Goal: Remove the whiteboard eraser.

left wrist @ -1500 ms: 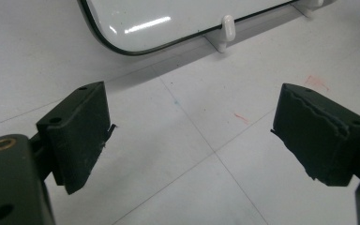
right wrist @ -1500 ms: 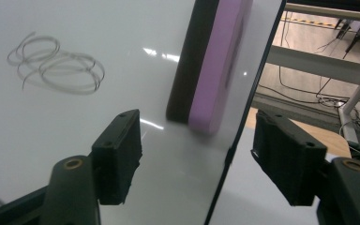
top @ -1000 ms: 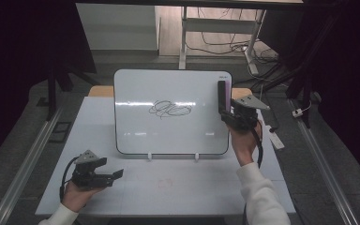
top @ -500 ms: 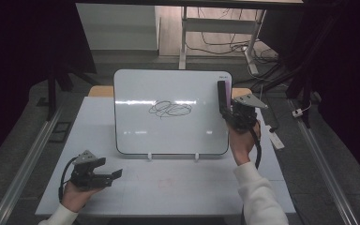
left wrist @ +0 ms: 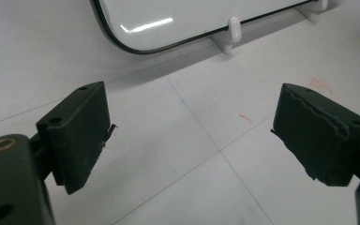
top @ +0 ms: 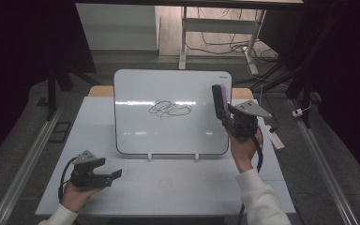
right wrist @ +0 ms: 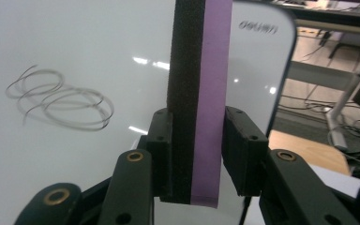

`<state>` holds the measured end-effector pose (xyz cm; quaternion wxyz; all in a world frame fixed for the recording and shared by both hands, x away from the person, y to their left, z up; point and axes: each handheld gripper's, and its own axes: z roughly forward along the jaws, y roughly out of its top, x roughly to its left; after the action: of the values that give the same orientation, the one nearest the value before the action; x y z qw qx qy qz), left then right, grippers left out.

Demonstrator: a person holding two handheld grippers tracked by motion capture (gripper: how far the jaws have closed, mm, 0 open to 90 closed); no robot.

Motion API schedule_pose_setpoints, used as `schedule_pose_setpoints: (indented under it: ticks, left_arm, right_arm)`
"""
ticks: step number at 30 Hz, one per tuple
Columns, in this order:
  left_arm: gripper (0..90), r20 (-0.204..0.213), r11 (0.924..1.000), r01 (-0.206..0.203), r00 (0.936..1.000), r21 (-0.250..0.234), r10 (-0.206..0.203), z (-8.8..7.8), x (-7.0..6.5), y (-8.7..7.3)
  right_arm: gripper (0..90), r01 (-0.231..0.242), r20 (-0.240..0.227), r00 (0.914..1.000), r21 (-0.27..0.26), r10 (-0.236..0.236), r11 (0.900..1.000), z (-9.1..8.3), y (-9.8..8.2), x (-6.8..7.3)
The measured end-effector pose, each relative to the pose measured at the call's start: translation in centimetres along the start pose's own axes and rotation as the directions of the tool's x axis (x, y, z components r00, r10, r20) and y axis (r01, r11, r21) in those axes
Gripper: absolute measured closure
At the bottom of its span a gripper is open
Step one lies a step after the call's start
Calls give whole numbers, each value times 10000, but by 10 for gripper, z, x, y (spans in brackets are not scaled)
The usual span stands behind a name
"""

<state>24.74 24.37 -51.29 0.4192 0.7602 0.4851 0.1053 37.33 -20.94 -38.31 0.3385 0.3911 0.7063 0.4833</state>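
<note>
Eraser (right wrist: 199,93) is clamped upright near its lower end in the right gripper (right wrist: 198,157), held at 3 o'clock of the scribble (top: 169,109) on the whiteboard (top: 136,133); judged light, foam-soft, best pinched across its flat faces; left gripper (left wrist: 192,136) is open, empty.

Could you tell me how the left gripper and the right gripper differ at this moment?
The left gripper is open with nothing between its fingers, while the right gripper is shut on the purple-and-black eraser. The left one lies low over the table, pointing sideways; the right one is raised, pointing up in front of the whiteboard beside the scribble. Both are black, hand-held and cabled.
</note>
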Motion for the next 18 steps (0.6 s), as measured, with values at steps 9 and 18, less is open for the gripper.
schedule_pose_setpoints:
  ticks: [9, 18]
  left_arm:
    - [122, -8, 10000, 45, 10000, 75, -45, 2, 0, 0]
    - [126, 38, 9999, 60, 10000, 97, -60, 2, -1, 1]
  right_arm:
    - [651, -20, -1010, 9949, 18, 21, 10000, -18, -19, 10]
    - [651, 257, -1721, 9849, 248, -210, 9994, -29, -37, 18]
